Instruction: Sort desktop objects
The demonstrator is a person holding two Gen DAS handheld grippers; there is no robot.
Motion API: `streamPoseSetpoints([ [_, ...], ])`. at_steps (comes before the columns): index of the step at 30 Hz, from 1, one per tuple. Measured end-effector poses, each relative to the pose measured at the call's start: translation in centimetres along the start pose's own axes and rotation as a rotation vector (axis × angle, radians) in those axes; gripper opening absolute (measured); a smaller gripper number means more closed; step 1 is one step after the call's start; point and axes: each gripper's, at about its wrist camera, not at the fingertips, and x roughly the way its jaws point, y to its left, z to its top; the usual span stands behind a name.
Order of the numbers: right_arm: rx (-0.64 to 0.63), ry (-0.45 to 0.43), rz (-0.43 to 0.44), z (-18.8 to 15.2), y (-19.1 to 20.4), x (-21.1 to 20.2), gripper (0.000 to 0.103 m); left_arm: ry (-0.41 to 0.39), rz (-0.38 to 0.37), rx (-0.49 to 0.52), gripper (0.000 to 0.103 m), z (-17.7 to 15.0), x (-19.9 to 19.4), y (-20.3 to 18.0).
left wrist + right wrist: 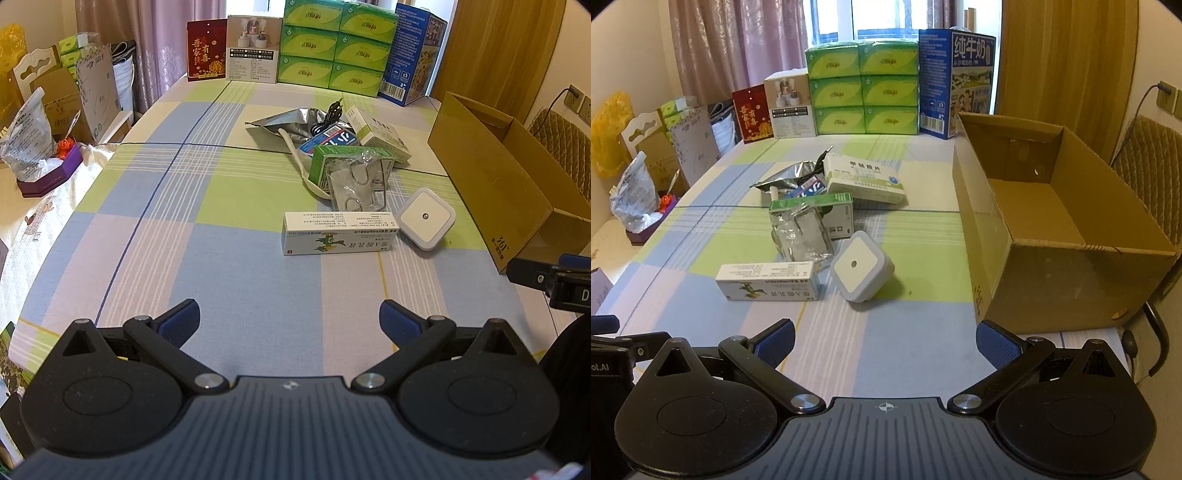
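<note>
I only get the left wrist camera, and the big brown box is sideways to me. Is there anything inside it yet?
Observer: No. The right wrist view looks down into the cardboard box, and its floor is bare.
Child: Is the other gripper holding something?
Observer: No. The right gripper is open, with nothing between its fingers.
Child: Does the box have holes?
Observer: Yes, there are round holes in its far end wall.

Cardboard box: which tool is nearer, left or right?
Right. The right tool hovers open just before the cardboard box, at its near corner. The left tool, also open, sits further left, with the box off to its right.
</note>
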Motion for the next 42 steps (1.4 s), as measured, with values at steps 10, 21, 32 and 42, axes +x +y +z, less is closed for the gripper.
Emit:
streamPoseSetpoints([
  [10, -0.006, 0.006, 0.004, -0.2, -0.3, 0.4, 0.101, 0.043, -0.056, 0.043, 0.102, 0.4, 0.5, -0.3],
  [21, -0.082, 0.016, 0.076, -0.4, 0.0, 1.8, 0.101, 0.062, -0.081, 0.269, 0.102, 2.9, 2.5, 0.0],
  [32, -0.174, 0.072, 0.115, 0.1, 0.7, 6.6, 0.101, 0.017, -0.163, 0.653, 0.101, 5.4, 6.8, -1.2],
  [42, -0.338, 0.063, 0.061, 0.9, 1.1, 10.8, 0.101, 0.065, -0.256, 0.825, 0.082, 6.9, 12.8, -3.1],
])
